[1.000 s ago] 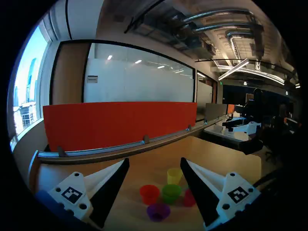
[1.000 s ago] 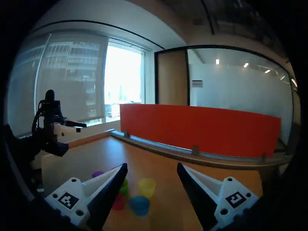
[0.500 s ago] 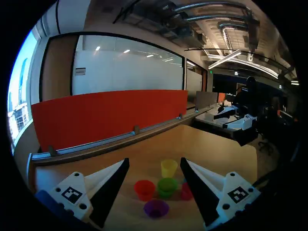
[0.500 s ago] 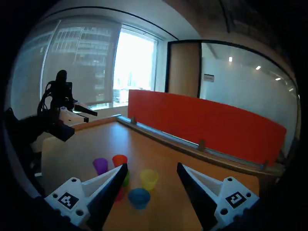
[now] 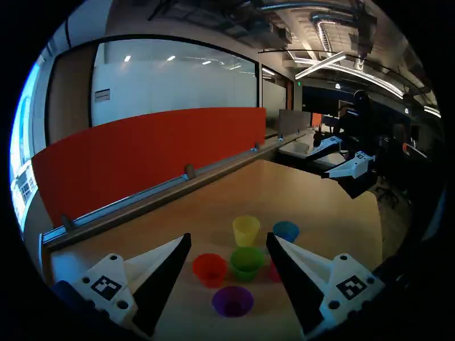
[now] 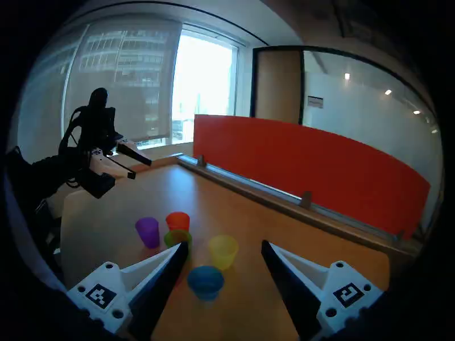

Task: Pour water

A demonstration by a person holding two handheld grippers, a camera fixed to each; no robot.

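Left gripper (image 5: 226, 236) & right gripper (image 6: 223, 244): both spread wide, nothing betw. the fingers. They hover over the table (image 5: 318, 210) w/ the cups just ahead of the tips.

Handling, as a judgement: small thin plastic cups, v. light, walls prob. flex. That makes them easy to squash, tip or nudge into a neighbour. Sides look smooth, so could slip. Best hold is across the side wall approx. mid-height w/ a gentle squeeze, kept upright. Whether any cup holds water: can't tell.

Looks, in the left gripper view, near to far:
- purple cup (image 5: 232, 300) is nearest.
- red cup (image 5: 210, 269) & green cup (image 5: 247, 262) stand side by side.
- pink cup (image 5: 273, 274) is partly hidden by the right finger.
- yellow cup (image 5: 245, 229) comes next, then blue cup (image 5: 285, 230) far right.

All stand upright, mouths up, tightly grouped mid-table. Behind them an orange-red divider (image 5: 148, 148) runs along the table's far edge.
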